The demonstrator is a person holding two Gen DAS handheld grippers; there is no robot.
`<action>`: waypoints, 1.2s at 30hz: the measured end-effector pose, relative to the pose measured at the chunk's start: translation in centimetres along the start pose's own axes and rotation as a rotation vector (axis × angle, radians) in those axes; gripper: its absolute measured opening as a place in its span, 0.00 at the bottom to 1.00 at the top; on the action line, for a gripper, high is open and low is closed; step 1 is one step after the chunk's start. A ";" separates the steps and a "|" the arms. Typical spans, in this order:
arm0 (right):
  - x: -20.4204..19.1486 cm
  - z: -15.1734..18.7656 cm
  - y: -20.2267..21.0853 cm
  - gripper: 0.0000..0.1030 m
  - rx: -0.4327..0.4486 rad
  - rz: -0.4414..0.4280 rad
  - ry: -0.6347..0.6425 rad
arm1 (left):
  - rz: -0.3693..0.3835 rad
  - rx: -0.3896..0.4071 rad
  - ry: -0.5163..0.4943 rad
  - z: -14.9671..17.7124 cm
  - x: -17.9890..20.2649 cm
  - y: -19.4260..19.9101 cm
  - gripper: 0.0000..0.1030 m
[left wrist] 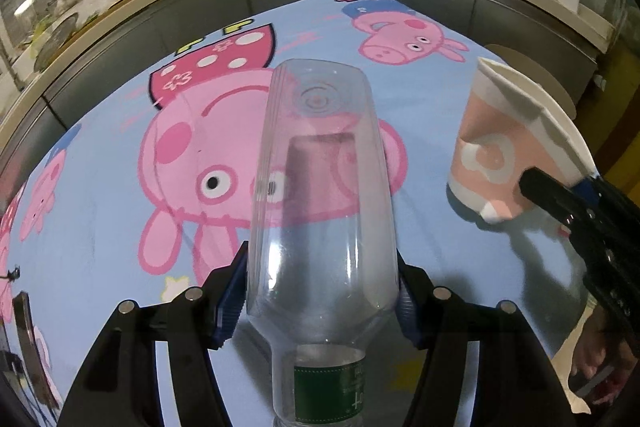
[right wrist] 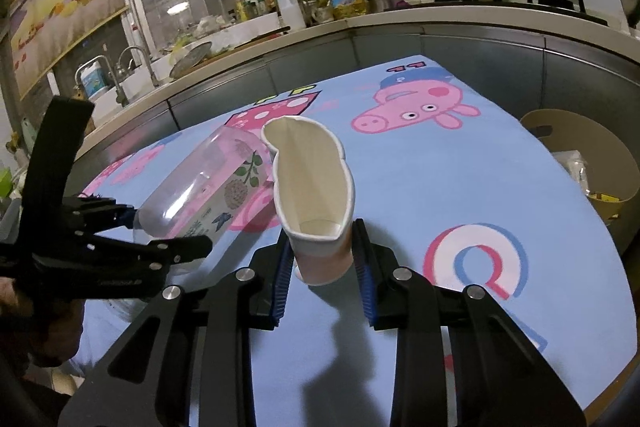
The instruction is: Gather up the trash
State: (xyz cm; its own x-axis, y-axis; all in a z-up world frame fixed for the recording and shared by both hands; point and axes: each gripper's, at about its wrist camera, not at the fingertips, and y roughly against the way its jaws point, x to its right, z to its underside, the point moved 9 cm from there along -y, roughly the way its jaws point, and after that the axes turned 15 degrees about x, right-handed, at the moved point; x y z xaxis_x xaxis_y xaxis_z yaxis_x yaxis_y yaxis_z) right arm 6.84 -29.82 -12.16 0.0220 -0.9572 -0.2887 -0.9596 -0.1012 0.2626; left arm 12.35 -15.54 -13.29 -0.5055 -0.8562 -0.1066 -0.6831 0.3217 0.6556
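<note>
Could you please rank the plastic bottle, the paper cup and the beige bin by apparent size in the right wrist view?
1. Paper cup, nearest the camera.
2. Plastic bottle, close behind; the ranking is unsure.
3. Beige bin, farther and partly cropped.

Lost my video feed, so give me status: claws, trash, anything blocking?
Left claw shut on clear plastic bottle. Right claw shut on crumpled paper cup. Both lifted over the tablecloth. Beige bin at right, path clear.

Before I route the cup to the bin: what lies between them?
In the right wrist view, only bare cartoon-print cloth lies between the squashed paper cup and the tan bin at the table's right edge.
</note>
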 end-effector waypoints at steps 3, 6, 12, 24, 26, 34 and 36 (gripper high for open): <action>-0.9 0.2 0.1 0.28 -0.007 -0.016 0.010 | -0.023 0.001 0.014 0.2 -0.8 0.3 0.62; -1.7 0.4 0.1 0.28 -0.014 -0.026 0.025 | -0.038 0.003 0.022 0.4 -1.4 0.6 0.62; -2.5 1.4 -0.2 0.32 -0.050 -0.029 0.043 | -0.068 -0.007 0.048 1.2 -2.8 0.4 0.62; -3.1 1.7 -0.3 0.37 -0.062 -0.017 0.059 | -0.098 0.014 0.065 1.4 -3.7 0.2 0.62; -3.2 1.7 -0.4 0.37 -0.063 -0.014 0.058 | -0.100 0.017 0.064 1.5 -3.6 0.3 0.62; -3.1 1.9 -0.5 0.38 -0.069 -0.002 0.047 | -0.095 0.024 0.069 1.6 -3.8 0.2 0.62; -3.1 1.9 -0.5 0.38 -0.071 0.000 0.044 | -0.094 0.025 0.070 1.6 -3.9 0.2 0.62</action>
State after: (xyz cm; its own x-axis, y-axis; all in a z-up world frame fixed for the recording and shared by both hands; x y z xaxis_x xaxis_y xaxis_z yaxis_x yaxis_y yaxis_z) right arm 6.74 -26.27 -13.17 0.0356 -0.9681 -0.2479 -0.9372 -0.1185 0.3282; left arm 13.37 -11.46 -13.96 -0.4014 -0.9088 -0.1139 -0.7391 0.2480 0.6263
